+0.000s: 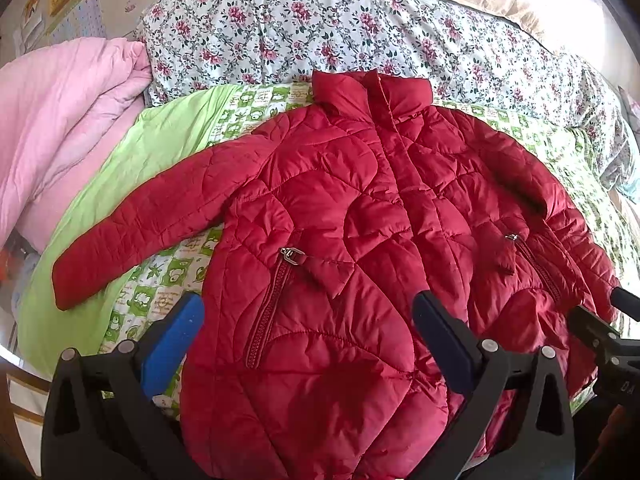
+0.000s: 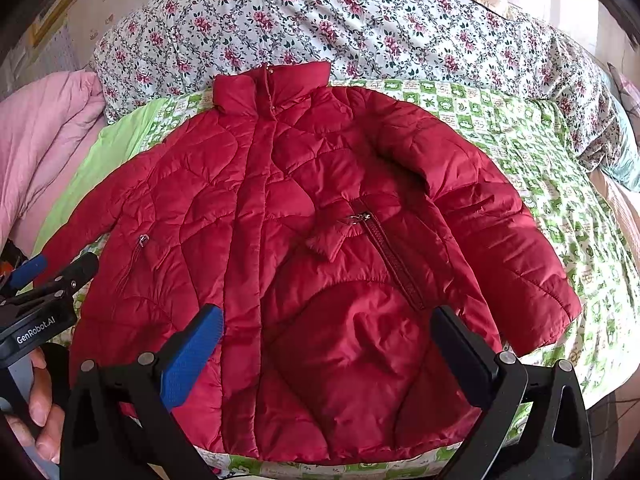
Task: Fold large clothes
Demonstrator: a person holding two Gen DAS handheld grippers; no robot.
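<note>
A red quilted puffer jacket (image 2: pixel 304 248) lies spread front-up on a green-and-white checked bedsheet (image 2: pixel 560 184), its long axis running from the hem nearest both claws to the collar at the far side, against a floral quilt (image 2: pixel 320 20), with both sleeves out sideways. The left gripper (image 1: pixel 308 332) and right gripper (image 2: pixel 328 344) both hover with jaws spread wide and hold nothing, just over the hem. The left one sits nearer the outstretched left sleeve (image 1: pixel 132 224), the right one nearer the curved right sleeve (image 2: pixel 512 240), so each sleeve probably falls to its own side's claw.
</note>
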